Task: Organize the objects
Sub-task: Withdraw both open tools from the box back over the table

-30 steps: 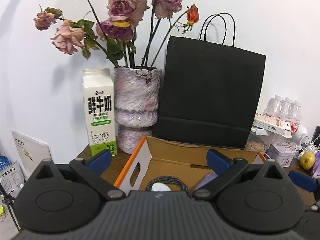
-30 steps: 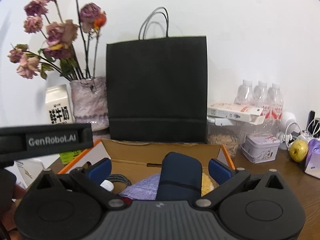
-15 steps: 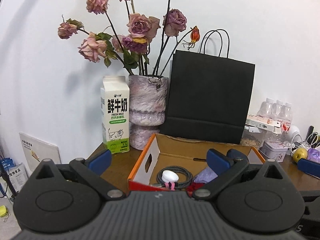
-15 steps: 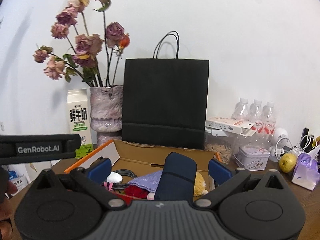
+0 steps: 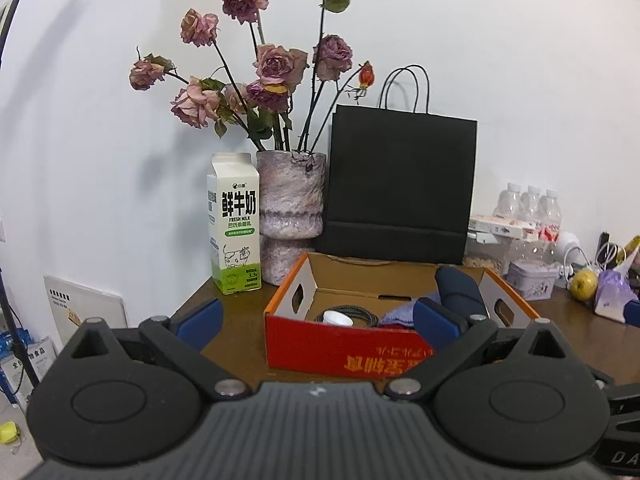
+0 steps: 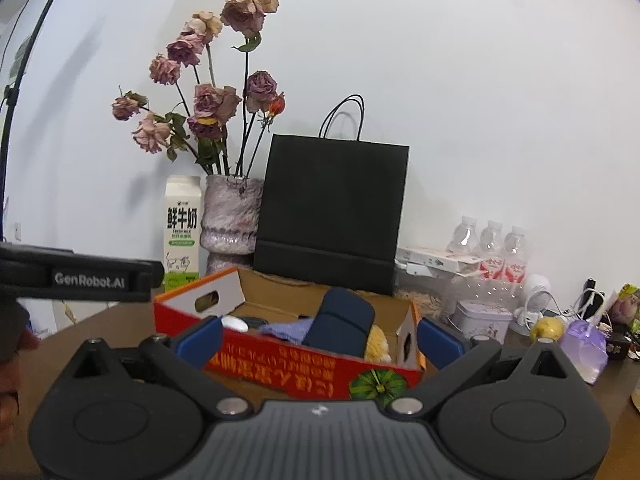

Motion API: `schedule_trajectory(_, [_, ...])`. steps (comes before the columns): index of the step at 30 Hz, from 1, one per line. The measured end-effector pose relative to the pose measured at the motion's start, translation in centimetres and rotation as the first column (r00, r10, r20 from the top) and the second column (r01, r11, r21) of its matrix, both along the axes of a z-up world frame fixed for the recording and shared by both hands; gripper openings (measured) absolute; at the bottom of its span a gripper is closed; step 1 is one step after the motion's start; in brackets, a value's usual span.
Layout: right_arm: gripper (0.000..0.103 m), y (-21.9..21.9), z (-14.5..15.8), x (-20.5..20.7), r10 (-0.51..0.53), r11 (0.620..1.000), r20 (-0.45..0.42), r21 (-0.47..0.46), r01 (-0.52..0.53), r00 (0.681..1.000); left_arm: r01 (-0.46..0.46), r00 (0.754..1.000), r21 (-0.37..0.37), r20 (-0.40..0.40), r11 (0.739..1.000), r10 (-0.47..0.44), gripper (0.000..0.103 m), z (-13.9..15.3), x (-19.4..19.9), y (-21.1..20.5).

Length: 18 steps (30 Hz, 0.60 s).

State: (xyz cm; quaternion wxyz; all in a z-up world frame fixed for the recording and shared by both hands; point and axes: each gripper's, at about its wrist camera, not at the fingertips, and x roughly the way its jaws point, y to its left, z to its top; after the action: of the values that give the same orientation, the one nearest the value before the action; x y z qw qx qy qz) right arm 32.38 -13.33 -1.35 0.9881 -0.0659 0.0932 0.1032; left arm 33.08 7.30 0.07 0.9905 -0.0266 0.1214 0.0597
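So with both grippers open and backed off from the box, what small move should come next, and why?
Probably bring the right gripper toward the purple pouch on the table right of the cardboard box. Both grippers are empty, the left gripper included. The box already holds a dark blue case, cable and purple cloth, while the pouch lies loose.

It looked like a lived-in home or small office corner rather than a lab. A brown wooden bench (image 5: 236, 344) stood against a plain white wall (image 5: 500, 60). Beyond the fingers, at the back, a mottled vase (image 5: 290, 208) held dried roses (image 5: 276, 66), with a fresh-milk carton (image 5: 234, 232) just beside it and a black paper shopping bag (image 5: 400, 188) leaning on the wall. Off to the right of the fingers sat household clutter: bottled water (image 6: 492, 248), a small tin (image 6: 482, 320), a yellow-green fruit (image 6: 546, 328) and charging cables (image 6: 560, 312). An open cardboard box (image 5: 344, 344) held odds and ends.
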Motion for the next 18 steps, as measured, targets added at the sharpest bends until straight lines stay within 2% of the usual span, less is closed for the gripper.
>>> schedule_trajectory(18, [0.103, -8.3, -4.1, -7.7, -0.064, 0.998, -0.045, -0.012, 0.063, 0.997, 0.019, 0.999, -0.023, -0.029, 1.0, -0.02, 0.103, -3.2, -6.3, -1.0])
